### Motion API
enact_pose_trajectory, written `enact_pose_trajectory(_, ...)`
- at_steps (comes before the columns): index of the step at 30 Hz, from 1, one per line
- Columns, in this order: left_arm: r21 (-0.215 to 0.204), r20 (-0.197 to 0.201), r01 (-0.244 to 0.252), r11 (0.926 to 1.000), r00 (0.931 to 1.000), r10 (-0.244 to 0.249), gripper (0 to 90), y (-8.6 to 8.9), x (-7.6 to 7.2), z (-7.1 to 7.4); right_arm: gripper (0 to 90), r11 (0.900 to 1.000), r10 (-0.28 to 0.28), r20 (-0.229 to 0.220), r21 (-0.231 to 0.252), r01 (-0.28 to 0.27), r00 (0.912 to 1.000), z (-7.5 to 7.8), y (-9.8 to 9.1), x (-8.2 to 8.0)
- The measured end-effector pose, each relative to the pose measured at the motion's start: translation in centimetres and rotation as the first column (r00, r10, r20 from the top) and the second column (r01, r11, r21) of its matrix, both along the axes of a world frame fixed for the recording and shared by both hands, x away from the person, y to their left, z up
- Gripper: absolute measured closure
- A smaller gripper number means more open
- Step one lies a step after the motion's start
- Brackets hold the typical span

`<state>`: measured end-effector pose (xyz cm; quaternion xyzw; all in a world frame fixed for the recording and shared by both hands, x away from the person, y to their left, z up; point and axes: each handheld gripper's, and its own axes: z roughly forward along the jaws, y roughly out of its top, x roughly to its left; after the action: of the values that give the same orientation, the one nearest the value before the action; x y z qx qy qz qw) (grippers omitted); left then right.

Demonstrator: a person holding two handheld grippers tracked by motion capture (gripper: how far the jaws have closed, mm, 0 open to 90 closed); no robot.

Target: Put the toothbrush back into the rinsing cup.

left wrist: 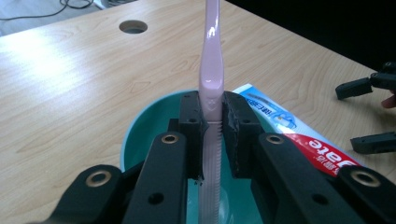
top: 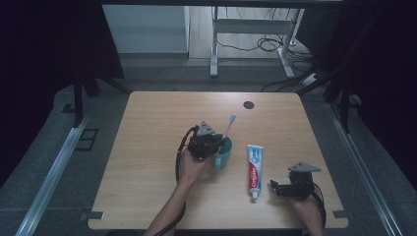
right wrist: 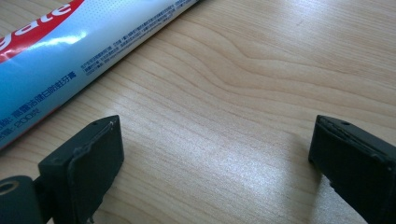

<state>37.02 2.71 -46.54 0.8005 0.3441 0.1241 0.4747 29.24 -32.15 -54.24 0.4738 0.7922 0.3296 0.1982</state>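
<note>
Nearest to you, your right gripper [top: 273, 186] rests with jaws wide and empty, just beside the toothpaste tube [top: 254, 167]. Farther, your left gripper [left wrist: 212, 140] clamps the pink toothbrush [left wrist: 211, 70] upright inside the teal cup [top: 225, 153]; releasing it seems left to do.

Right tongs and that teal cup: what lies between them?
The toothpaste tube lies flat on the table between the right tongs and the cup, in the high view.
</note>
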Motion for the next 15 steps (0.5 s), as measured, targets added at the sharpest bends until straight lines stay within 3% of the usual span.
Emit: enact_pose_trajectory(15,0.063,-0.036,0.006,0.998,0.9994,-0.003,78.4,-0.7,0.2,-1.4,2.9,1.0,0.001,-0.001,0.001,-0.001,1.0,0.0,0.0,0.0)
